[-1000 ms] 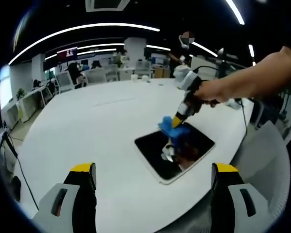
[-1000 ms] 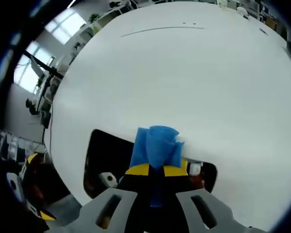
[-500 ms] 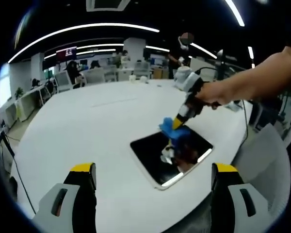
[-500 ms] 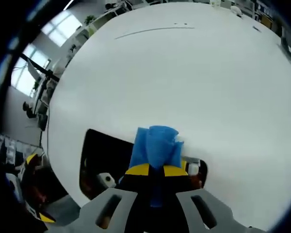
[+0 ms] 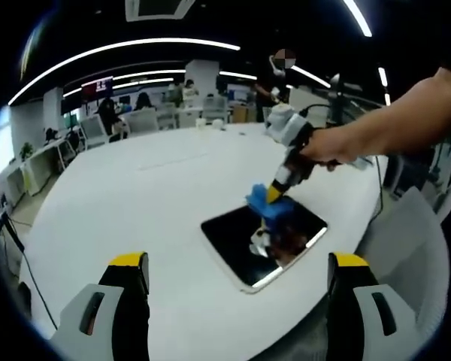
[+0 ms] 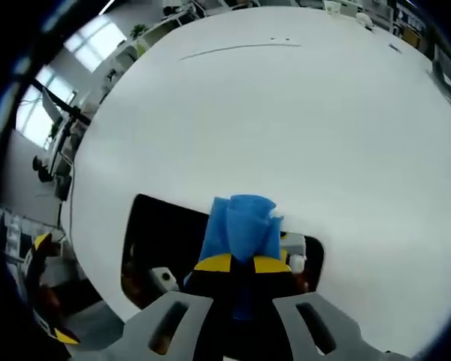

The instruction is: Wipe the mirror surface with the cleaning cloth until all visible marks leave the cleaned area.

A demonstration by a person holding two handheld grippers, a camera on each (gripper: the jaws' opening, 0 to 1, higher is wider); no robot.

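Blue cloth (image 6: 243, 224) pinched in right gripper (image 6: 241, 265) — on mirror (image 6: 165, 237).

Office desks (image 5: 45, 154) under ceiling light strips (image 5: 128, 47)

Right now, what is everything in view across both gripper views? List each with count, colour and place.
Mirror: one, dark reflective rectangle with a pale edge, flat on the table near its edge.
Cleaning cloth: one, blue, bunched between the right gripper's jaws, at the mirror's far edge.
Table: one, white, large and rounded, under the mirror.
Office chairs and desks: several, pale, in the background beyond the table.
Ceiling lights: several long white strips overhead.
Left gripper: one, grey with yellow tips, jaws apart, held back from the mirror.
Right gripper: one, grey with yellow tips, shut on the cloth.
Person's hand: one, holding the right gripper.
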